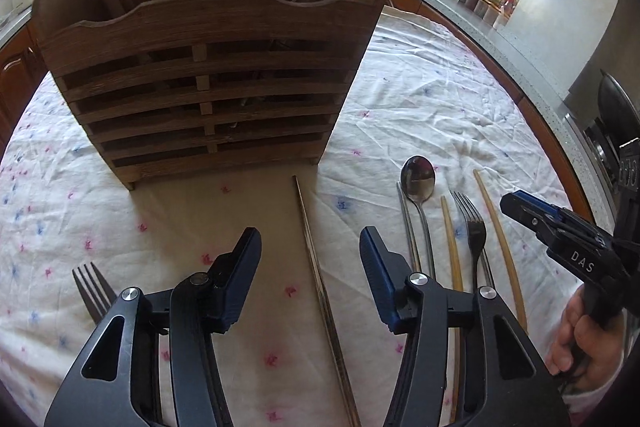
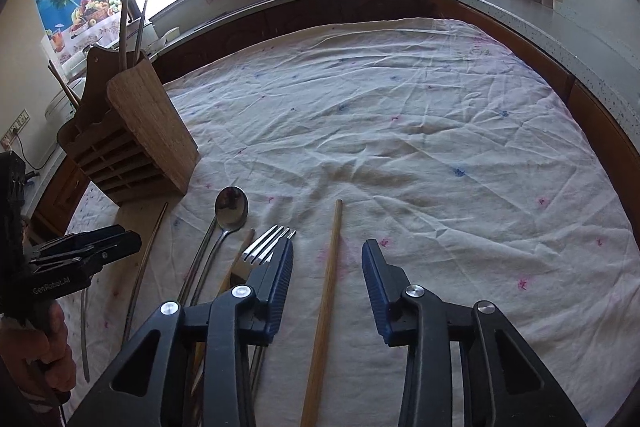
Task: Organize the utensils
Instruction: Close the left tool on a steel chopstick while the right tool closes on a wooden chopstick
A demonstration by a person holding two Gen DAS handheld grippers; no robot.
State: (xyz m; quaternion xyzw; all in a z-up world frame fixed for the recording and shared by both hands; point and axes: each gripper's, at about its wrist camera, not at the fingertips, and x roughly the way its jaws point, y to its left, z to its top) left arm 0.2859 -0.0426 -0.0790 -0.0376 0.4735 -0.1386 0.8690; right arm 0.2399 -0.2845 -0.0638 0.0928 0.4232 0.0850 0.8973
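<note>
On the wrinkled tablecloth (image 2: 400,115), a thin dark chopstick (image 1: 316,267) lies between the left gripper (image 1: 310,259) jaws, which stand partly apart and aren't touching it. Same deal with the right gripper (image 2: 326,267): half-open around a pale wooden chopstick (image 2: 326,291), probably lining up a pickup. Spoon (image 1: 418,175) and fork (image 1: 474,227) lie beside them, wooden holder (image 1: 208,83) just behind.
</note>
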